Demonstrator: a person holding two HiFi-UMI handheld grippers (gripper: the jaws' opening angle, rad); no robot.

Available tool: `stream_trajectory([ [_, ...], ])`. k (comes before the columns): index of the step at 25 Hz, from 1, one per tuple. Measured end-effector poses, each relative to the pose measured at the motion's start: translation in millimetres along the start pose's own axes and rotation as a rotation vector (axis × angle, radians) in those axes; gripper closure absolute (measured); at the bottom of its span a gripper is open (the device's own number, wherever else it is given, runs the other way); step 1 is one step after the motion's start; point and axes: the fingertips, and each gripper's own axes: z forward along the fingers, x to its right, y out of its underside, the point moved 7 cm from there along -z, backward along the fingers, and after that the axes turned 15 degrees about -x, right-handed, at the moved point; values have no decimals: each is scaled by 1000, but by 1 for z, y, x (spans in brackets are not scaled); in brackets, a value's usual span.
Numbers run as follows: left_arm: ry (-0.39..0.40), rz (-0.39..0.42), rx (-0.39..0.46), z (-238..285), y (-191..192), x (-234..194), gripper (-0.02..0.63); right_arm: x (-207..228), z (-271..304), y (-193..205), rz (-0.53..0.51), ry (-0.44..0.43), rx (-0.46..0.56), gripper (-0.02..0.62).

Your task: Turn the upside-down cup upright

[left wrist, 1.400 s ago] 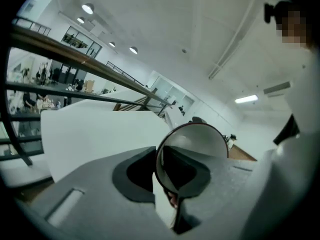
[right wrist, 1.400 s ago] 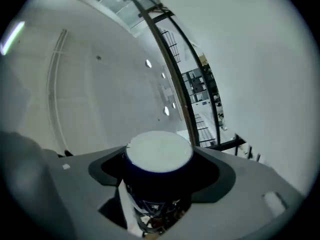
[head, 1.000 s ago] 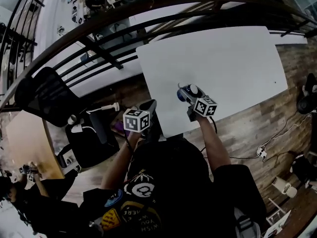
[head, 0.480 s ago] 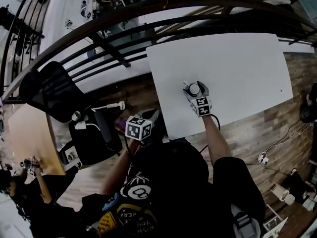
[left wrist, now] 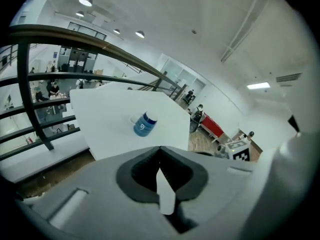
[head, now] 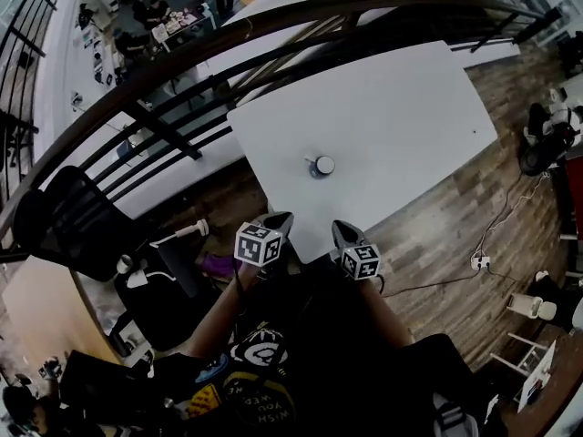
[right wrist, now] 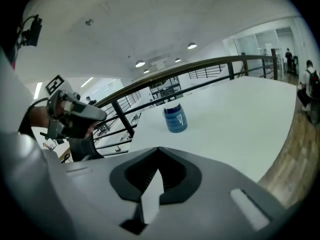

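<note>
A blue cup point(head: 320, 166) stands alone on the white table point(head: 401, 107), showing a white round top in the head view. It is seen in the left gripper view as the cup point(left wrist: 144, 124) and in the right gripper view as the cup point(right wrist: 175, 118). My left gripper point(head: 281, 218) is at the table's near edge, shut and empty, its jaws point(left wrist: 160, 148) together. My right gripper point(head: 341, 231) is beside it, well short of the cup; its jaws point(right wrist: 159, 150) are closing to shut with nothing between them.
A dark curved railing point(head: 182, 71) runs along the table's far and left sides. A black chair point(head: 64, 226) stands at the left, cables point(head: 474, 262) lie on the wooden floor at the right. The left gripper point(right wrist: 70, 116) shows at the right gripper view's left.
My right gripper has let go of the cup and drawn back to the table's near edge, jaws now shut. The cup stays on the table. The left gripper has shifted slightly.
</note>
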Motion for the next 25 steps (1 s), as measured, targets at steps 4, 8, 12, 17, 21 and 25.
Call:
stream_trajectory([
  [4, -6, 27, -24, 9, 2, 7, 602, -9, -28, -3, 30, -23, 38, 594],
  [8, 3, 117, 25, 3, 6, 50, 603, -26, -63, -12, -21, -46, 140, 594],
  [12, -88, 200, 106, -9, 4, 106, 603, -39, -103, -25, -72, -98, 228, 594],
  [17, -92, 224, 155, -17, 49, 193, 602, -49, -165, 15, -36, -111, 272, 595],
  [21, 6, 114, 161, -10, 99, 236, 602, -42, -189, 60, 16, -131, 242, 595],
  [25, -69, 82, 131, -12, 137, 253, 602, -54, -210, 87, -15, -181, 226, 595],
])
